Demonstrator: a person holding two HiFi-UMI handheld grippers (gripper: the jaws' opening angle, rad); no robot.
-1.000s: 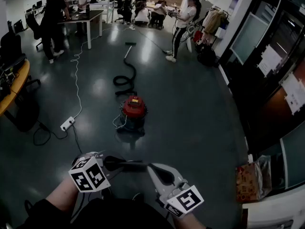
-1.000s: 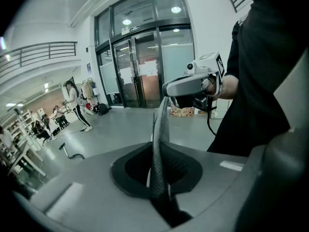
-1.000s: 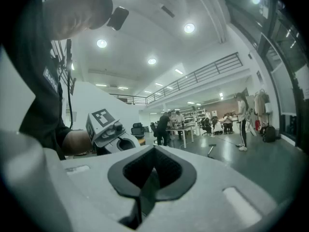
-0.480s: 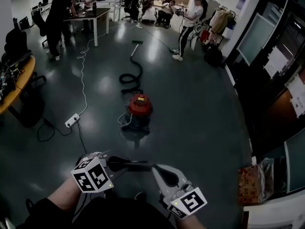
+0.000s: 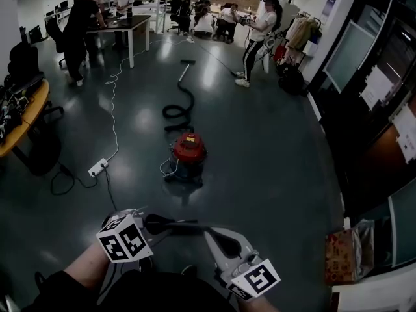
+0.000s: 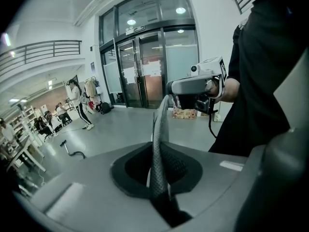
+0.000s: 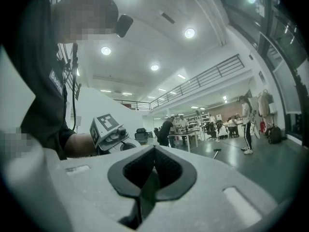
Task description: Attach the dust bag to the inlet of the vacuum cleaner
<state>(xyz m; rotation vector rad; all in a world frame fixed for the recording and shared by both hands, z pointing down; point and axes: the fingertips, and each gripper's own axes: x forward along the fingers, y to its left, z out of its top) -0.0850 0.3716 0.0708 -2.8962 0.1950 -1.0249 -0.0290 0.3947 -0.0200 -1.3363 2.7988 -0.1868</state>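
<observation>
The red vacuum cleaner (image 5: 188, 149) stands on the dark floor a few steps ahead, with its black hose (image 5: 178, 109) trailing away to a floor nozzle. Low in the head view, both grippers face each other close to my body. A thin grey dust bag (image 5: 185, 226), seen edge-on, stretches between them. My left gripper (image 5: 156, 224) is shut on one end of the dust bag (image 6: 158, 153). The right gripper (image 5: 218, 236) is shut on the other end; a dark strip of the bag (image 7: 148, 190) shows between its jaws.
A white power strip (image 5: 98, 168) and its cable lie on the floor to the vacuum's left. Several people stand or sit around tables (image 5: 127, 23) at the far end. A patterned box (image 5: 338, 249) sits by the right wall. Glass doors (image 6: 140, 71) lie behind.
Both grippers keep their grip and place. Only the head view shifts a little, so the vacuum appears slightly more to the right.
</observation>
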